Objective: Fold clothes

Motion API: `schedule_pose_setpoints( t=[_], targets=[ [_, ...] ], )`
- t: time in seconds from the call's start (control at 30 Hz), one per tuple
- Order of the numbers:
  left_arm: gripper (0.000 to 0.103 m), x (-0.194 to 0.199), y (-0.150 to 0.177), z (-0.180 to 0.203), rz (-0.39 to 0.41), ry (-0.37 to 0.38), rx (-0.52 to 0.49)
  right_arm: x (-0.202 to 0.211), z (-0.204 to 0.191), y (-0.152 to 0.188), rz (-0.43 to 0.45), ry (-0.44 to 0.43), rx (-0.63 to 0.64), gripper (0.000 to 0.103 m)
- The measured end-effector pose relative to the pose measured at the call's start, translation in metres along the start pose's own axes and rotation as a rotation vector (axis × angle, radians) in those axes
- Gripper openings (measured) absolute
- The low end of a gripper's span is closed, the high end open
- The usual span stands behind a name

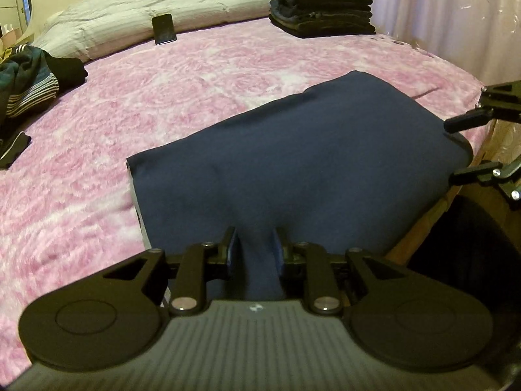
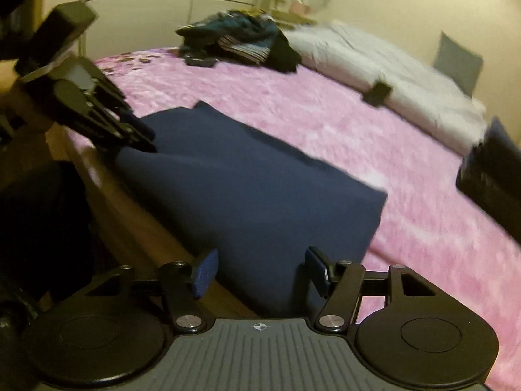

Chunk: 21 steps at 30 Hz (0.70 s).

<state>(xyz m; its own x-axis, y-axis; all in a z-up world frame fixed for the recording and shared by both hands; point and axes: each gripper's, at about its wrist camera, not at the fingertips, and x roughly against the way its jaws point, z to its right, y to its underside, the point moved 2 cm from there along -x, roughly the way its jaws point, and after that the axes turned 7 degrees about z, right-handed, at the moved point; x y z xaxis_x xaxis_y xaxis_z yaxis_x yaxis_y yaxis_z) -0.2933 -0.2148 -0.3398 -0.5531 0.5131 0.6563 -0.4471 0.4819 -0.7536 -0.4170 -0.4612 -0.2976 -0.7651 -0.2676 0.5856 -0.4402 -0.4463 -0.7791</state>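
Navy folded garment [image 1: 293,163] on pink bedspread [image 1: 162,75] — left hand-held gripper [image 1: 255,244] pinching its edge, right hand-held gripper [image 2: 260,270] apart

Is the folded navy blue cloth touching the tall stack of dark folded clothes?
Apart. The left wrist view shows the navy cloth and the stack separated by bare pink blanket.

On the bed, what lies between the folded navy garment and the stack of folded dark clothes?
Only bare pink blanket lies between the navy garment and the stack of folded clothes, clearest in the left wrist view.
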Motion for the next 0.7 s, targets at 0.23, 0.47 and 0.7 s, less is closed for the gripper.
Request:
schedule_pose_setpoints(
  t=[0.23, 0.47, 0.7],
  targets=[
    [0.020, 0.000, 0.000, 0.003, -0.003, -0.012, -0.008, -0.014, -0.026, 0.006, -0.030, -0.005, 0.184, 0.063],
    [0.020, 0.000, -0.001, 0.003, -0.004, -0.012, -0.014, -0.038, -0.045, 0.012, -0.092, 0.008, 0.382, 0.063],
    [0.023, 0.004, -0.001, 0.003, 0.011, -0.017, -0.043, -0.052, -0.041, 0.018, -0.121, 0.032, 0.454, 0.044]
  ],
)
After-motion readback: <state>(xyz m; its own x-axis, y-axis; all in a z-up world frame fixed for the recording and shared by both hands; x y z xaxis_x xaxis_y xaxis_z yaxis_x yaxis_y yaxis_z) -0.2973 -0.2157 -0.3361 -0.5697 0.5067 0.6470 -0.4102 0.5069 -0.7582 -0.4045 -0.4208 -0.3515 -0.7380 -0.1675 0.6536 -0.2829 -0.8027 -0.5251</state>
